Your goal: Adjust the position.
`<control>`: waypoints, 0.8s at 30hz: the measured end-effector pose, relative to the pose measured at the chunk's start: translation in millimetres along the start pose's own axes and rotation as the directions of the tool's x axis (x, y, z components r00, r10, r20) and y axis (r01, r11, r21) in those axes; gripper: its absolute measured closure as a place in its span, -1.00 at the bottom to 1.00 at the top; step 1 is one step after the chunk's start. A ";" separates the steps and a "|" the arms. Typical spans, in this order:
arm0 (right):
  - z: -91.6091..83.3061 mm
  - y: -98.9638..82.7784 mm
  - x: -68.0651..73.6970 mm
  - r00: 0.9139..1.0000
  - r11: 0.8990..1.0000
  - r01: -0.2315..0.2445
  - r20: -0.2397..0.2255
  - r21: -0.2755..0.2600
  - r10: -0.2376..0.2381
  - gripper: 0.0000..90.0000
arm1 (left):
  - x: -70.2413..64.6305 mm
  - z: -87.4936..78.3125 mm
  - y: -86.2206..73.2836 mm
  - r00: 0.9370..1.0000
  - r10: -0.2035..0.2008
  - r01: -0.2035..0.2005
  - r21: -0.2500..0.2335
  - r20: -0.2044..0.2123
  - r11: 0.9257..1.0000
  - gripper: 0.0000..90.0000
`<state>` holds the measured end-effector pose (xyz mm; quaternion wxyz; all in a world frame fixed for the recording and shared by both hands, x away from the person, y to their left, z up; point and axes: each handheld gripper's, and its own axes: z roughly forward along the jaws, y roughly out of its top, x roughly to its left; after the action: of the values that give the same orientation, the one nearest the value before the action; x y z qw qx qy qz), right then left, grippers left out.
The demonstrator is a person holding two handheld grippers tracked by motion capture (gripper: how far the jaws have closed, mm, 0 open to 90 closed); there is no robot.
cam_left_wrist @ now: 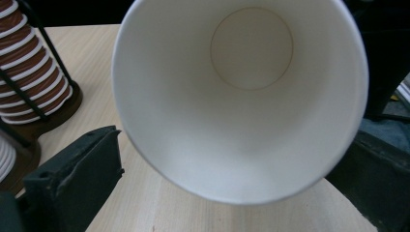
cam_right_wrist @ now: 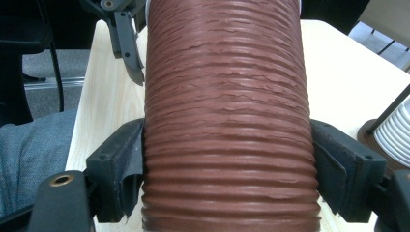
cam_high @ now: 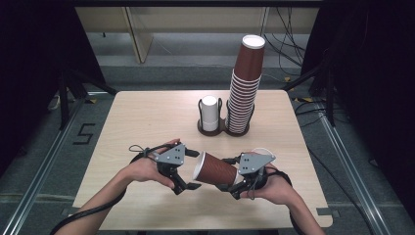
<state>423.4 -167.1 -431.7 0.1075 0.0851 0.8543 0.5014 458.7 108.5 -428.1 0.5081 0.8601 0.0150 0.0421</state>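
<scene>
A ribbed brown paper cup [cam_high: 218, 170] lies on its side in the air just above the table's front, its white mouth toward the left. My right gripper [cam_high: 226, 174] is shut on its body; in the right gripper view both pads press the ribbed wall of the cup [cam_right_wrist: 227, 121]. My left gripper [cam_high: 193, 169] is open, one jaw on either side of the cup's rim. The left gripper view looks straight into the cup's white inside [cam_left_wrist: 241, 96], and neither jaw presses on the rim.
A tall leaning stack of brown cups [cam_high: 244, 93] stands in a dark two-place holder [cam_high: 222, 128] at the table's back middle, with a short white stack [cam_high: 210, 112] beside it. The wooden table [cam_high: 147, 117] is bare at left. The person's forearms come in from the bottom.
</scene>
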 end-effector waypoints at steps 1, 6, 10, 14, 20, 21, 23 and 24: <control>0.3 -0.1 0.1 1.000 1.000 0.001 -0.001 0.000 -0.001 -0.52 | -0.8 1.4 0.6 1.000 -0.015 0.015 -0.014 0.003 1.000 -1.00; 0.2 0.5 1.0 1.000 1.000 0.007 -0.001 -0.003 -0.007 -0.52 | 0.8 3.9 3.7 1.000 0.007 -0.007 0.008 0.021 1.000 -1.00; 0.2 1.5 0.4 1.000 1.000 0.026 0.005 -0.018 -0.025 -0.52 | 0.1 7.9 4.4 1.000 -0.013 0.014 -0.012 0.028 1.000 -1.00; 1.0 2.1 0.4 0.999 0.999 0.040 0.009 -0.019 -0.040 -0.52 | 1.2 9.6 5.9 0.999 -0.005 0.005 -0.013 0.043 1.000 -1.00; 2.5 1.8 1.4 0.999 0.999 0.040 -0.006 -0.014 -0.041 -0.52 | 0.7 10.3 8.9 0.999 0.002 -0.001 -0.034 0.047 0.999 -0.97; 3.2 1.5 2.7 1.000 1.000 0.025 -0.014 -0.012 -0.025 -0.52 | 0.6 10.1 9.3 0.999 0.003 -0.002 -0.036 0.046 0.999 -0.94; 3.5 1.7 2.1 0.999 0.999 0.042 -0.009 -0.012 -0.042 -0.52 | 0.0 10.3 9.7 0.999 0.000 0.002 -0.044 0.045 0.999 -0.91; 4.0 1.5 2.1 0.999 0.999 0.043 -0.005 -0.016 -0.043 -0.52 | 0.4 9.8 9.8 0.999 0.007 -0.005 -0.038 0.045 0.999 -0.90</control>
<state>422.6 -162.5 -432.6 0.1165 0.0644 0.8522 0.5060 459.8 95.2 -424.2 0.5243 0.8512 0.0003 0.0246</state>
